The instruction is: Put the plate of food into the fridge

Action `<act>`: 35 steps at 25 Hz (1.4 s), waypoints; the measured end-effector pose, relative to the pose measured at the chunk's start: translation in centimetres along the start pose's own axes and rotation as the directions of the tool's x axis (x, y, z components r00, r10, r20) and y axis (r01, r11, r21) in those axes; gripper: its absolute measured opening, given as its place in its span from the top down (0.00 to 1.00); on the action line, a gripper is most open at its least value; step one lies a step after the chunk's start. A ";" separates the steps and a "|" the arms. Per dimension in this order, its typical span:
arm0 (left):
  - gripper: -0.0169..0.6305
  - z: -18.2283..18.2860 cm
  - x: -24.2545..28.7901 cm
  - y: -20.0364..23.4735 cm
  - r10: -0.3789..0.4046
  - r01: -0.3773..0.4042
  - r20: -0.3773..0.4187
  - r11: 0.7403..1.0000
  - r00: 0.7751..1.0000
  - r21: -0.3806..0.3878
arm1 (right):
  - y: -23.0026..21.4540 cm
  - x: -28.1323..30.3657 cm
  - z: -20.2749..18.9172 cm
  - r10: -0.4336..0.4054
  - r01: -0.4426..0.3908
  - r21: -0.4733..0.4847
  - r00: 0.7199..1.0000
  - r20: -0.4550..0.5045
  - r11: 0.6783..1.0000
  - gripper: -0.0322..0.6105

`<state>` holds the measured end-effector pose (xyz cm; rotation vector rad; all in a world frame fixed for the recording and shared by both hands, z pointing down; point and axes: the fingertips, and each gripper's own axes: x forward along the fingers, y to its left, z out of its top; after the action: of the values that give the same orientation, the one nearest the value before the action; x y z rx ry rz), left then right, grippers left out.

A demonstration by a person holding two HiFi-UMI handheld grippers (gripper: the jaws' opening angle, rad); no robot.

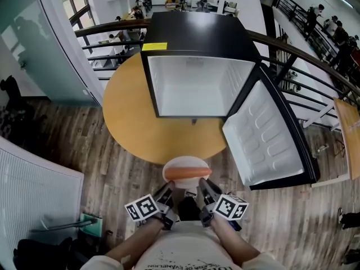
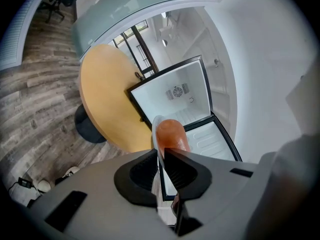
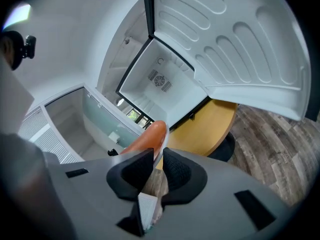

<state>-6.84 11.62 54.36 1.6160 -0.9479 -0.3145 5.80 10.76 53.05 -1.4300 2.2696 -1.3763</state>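
The left gripper (image 2: 161,151) has its jaws drawn in to a narrow gap and clamped on the near rim of the white plate (image 1: 172,167), the rim's thin edge pinched between the two black pads. The right gripper (image 3: 159,154) is closed on the same near rim in the same way, just beside the left one, so both hold the plate from the person's side. In the head view the two grippers (image 1: 167,192) (image 1: 205,190) sit side by side in front of the person's body, their marker cubes turned up. On the plate lies the food (image 1: 189,173), a long, smooth orange-red piece like a sausage. The plate is in the air at the near edge of the round yellow table (image 1: 129,111), over the wooden floor (image 1: 73,151). On the table stands the black fridge (image 1: 197,38), its white inside bare, its door (image 1: 264,136) swung wide to the right.
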 end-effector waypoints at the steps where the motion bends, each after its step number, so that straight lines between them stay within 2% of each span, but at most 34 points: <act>1: 0.89 0.5 0.6 -0.2 0.001 -0.001 0.003 1.000 1.000 0.001 | -0.1 0.6 0.7 0.004 -0.004 -0.001 1.000 -0.002 1.000 0.84; 14: 0.89 6.3 7.4 -1.1 0.014 -0.010 0.079 0.999 0.997 -0.050 | -1.2 7.3 7.9 0.069 -0.070 -0.032 0.997 -0.043 0.997 0.84; 19: 0.89 7.5 9.3 -1.1 0.011 -0.008 0.086 1.000 0.996 -0.029 | -2.0 9.0 9.2 0.078 -0.080 -0.032 0.996 -0.045 0.996 0.84; 35: 0.89 12.1 12.3 -2.1 0.003 -0.003 0.005 1.000 1.000 0.006 | -1.5 12.3 12.1 0.039 -0.039 0.014 0.999 0.012 0.999 0.84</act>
<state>-6.18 -5.63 52.49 1.6201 -0.9553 -0.3138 6.43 -6.51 51.27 -1.3784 2.2635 -1.3670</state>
